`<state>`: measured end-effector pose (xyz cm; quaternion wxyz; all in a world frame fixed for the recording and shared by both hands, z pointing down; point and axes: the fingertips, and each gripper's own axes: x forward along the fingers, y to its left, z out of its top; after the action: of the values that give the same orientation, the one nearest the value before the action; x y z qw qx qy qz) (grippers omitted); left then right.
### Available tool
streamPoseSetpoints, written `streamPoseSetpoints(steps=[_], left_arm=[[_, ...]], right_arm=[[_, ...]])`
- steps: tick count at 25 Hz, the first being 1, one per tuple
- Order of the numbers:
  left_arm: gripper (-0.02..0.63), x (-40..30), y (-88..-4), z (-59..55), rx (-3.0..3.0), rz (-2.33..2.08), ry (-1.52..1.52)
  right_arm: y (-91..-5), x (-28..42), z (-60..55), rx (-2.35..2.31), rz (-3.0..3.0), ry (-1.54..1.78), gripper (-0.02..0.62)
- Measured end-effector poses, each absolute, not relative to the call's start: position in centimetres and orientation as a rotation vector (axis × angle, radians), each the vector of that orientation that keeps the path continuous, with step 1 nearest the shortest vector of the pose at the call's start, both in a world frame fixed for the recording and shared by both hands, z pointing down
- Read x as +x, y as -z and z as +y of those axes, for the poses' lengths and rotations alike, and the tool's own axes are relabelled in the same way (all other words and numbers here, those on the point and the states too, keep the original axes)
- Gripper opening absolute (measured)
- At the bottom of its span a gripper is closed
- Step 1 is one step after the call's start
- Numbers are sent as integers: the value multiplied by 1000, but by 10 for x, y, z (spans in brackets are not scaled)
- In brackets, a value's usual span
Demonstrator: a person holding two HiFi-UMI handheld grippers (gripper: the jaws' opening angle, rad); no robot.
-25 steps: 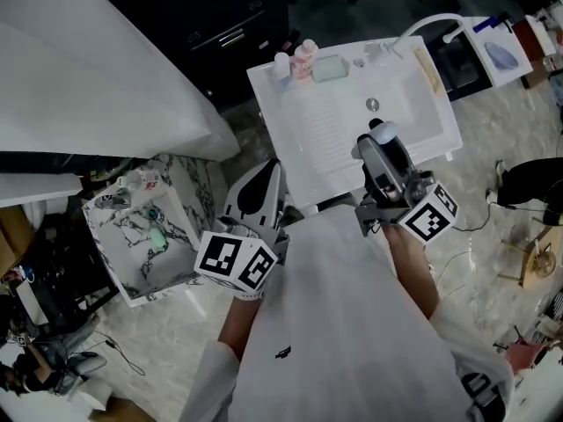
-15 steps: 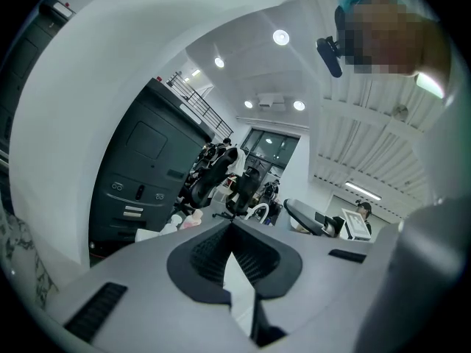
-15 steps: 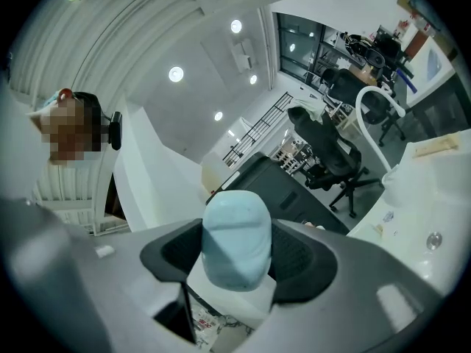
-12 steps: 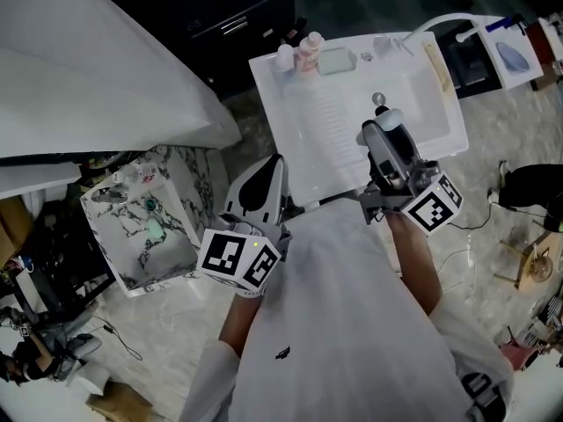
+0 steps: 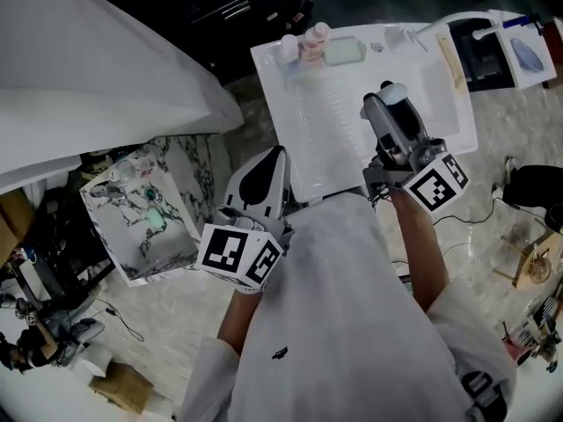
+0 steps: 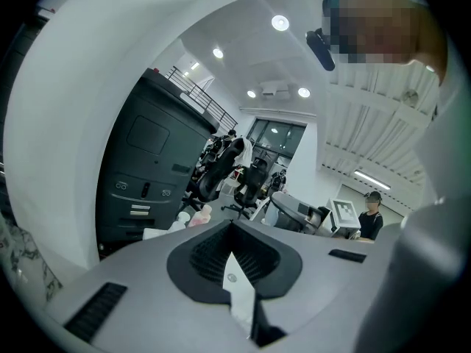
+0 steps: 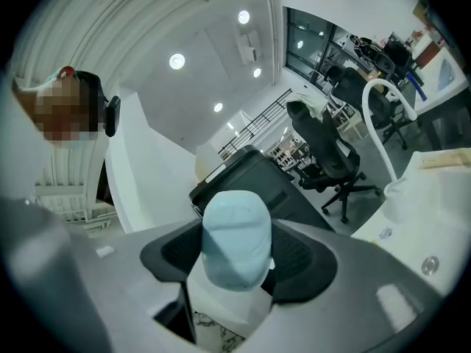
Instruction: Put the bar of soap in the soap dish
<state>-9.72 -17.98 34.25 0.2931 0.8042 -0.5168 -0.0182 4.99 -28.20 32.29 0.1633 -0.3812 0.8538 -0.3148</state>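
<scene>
1. The right tool point(image 7: 237, 267) is clamped on the pale blue bar of soap point(image 7: 235, 237), which it holds over the near part of the white sink point(image 5: 321, 139).
2. The pale green soap dish point(image 5: 345, 51) sits on the sink's far rim, just beside two small bottles point(image 5: 303, 44) and well apart from the soap.
3. The left tool point(image 5: 274, 161) has its jaws drawn together with nothing between them, and it sits just off the sink's near left corner.

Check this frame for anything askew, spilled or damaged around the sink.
Nothing stands out. The right gripper is shut on the pale blue soap bar above the white sink, and the pale green dish sits flat at the sink's back edge beside two upright bottles. No spill or damage shows.
</scene>
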Motion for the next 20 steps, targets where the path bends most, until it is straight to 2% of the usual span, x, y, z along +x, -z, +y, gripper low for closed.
streamPoseSetpoints(steps=[20], left_arm=[[0,-96,-362,-227,2097,-1386,-21]], right_arm=[[-418,48,-377,-1263,2601,868,296]])
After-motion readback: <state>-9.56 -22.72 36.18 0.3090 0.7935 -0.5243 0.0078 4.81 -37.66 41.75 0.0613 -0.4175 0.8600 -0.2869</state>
